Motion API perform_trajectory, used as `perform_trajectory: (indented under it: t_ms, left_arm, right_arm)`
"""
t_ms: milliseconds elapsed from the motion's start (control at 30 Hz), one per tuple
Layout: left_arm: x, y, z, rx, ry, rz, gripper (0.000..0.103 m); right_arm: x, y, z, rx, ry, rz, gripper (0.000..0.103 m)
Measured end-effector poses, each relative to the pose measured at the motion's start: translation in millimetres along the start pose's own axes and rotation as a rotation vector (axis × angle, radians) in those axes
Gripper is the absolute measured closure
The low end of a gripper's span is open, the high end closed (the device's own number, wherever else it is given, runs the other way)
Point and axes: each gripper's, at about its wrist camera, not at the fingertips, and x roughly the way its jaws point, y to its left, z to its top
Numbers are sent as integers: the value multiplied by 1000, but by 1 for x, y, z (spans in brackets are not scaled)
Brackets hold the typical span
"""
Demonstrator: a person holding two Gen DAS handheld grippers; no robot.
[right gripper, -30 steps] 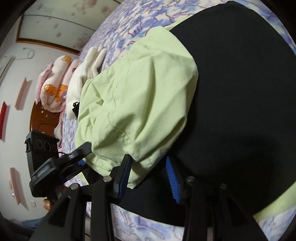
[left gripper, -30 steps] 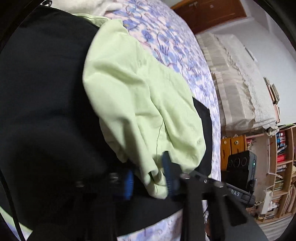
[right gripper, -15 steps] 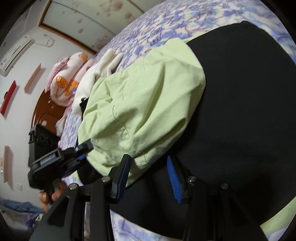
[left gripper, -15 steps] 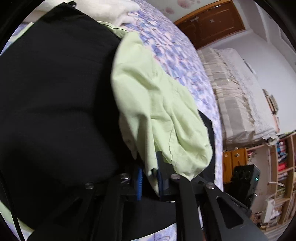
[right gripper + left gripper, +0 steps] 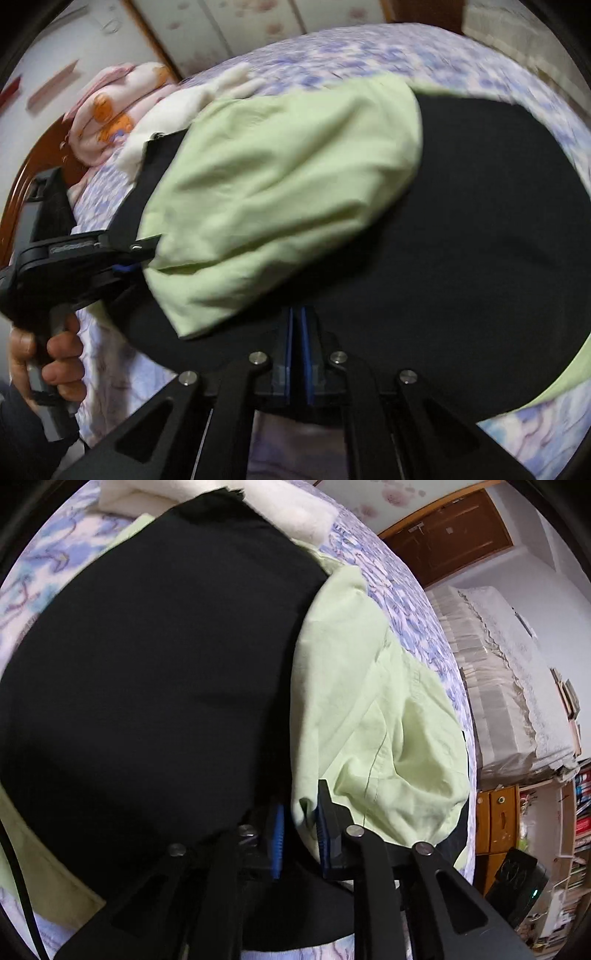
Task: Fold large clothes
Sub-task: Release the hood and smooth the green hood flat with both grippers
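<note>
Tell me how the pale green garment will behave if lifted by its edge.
Probably floppy: the pale green garment lies creased and slumped over the black cloth. Likely light, since the thin fabric bunches at the left claw.

The right gripper [image 5: 296, 347] has just snapped closed: its blue pads, spread wide a moment ago on either side of the green fabric's edge, now meet on the near edge of the black garment [image 5: 461, 236], and the green garment [image 5: 280, 192] lies just left of them rather than between them. It has also rolled, so the bed tilts differently before it. The left gripper [image 5: 298, 830] first tightened on the green garment's hem, then eased a little, with the fold between its pads. It has carried that hem along the black garment, uncovering far more black cloth.
</note>
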Motion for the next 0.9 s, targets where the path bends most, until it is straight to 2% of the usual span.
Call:
perform_trajectory:
  t_ms: [33, 67, 133, 167, 200, 233, 267, 300, 400, 500, 600, 667, 700, 733, 767, 800, 900]
  left_arm:
    - [0, -4, -1, 15, -1, 14, 81]
    - [-2, -7, -3, 32, -1, 31, 78]
    - [-8, -14, -6, 56, -7, 63, 61]
    - [-12, -16, -8, 59, -15, 77, 54]
    - [-16, -19, -9, 59, -29, 88, 43]
    - [-22, -20, -11, 57, -43, 88, 39]
    - [-28, -22, -12, 55, -62, 74, 38]
    - [-31, -24, -12, 57, -72, 63, 38]
    - [-35, -27, -8, 55, -96, 67, 38]
    - [-39, -29, -2, 60, -132, 97, 38]
    - [-44, -42, 3, 89, -184, 96, 39]
    - [-45, -54, 4, 129, -202, 61, 53]
    - [-41, -65, 5, 166, -191, 33, 67]
    - [-38, -73, 5, 190, -182, 19, 75]
    - [-30, -83, 4, 225, -167, 7, 78]
    - [-23, -90, 2, 253, -156, 10, 82]
    - [10, -94, -1, 305, -104, 141, 86]
  right_arm:
    - [-4, -3, 2, 21, 1, 4, 101]
    - [-11, -7, 4, 38, 7, 8, 95]
    - [-20, -9, 6, 49, 19, 9, 95]
    - [-27, -11, 7, 56, 21, 17, 91]
    - [-32, -12, 5, 61, 19, 25, 84]
    - [-38, -15, 7, 81, 11, 49, 78]
    - [-43, -20, 9, 112, -7, 82, 68]
    - [-47, -24, 8, 143, -26, 109, 63]
    - [-45, -41, 18, 247, -63, 154, 62]
    - [-34, -57, 29, 346, -63, 193, 62]
    - [-22, -66, 41, 421, -60, 231, 62]
    - [-12, -65, 50, 436, -48, 217, 62]
    - [-10, -64, 51, 433, -46, 215, 63]
    - [-8, -61, 53, 413, -47, 217, 65]
    - [-9, -56, 55, 367, -56, 199, 85]
    - [-11, -53, 56, 338, -64, 180, 98]
    - [-18, -55, 49, 285, -103, 58, 99]
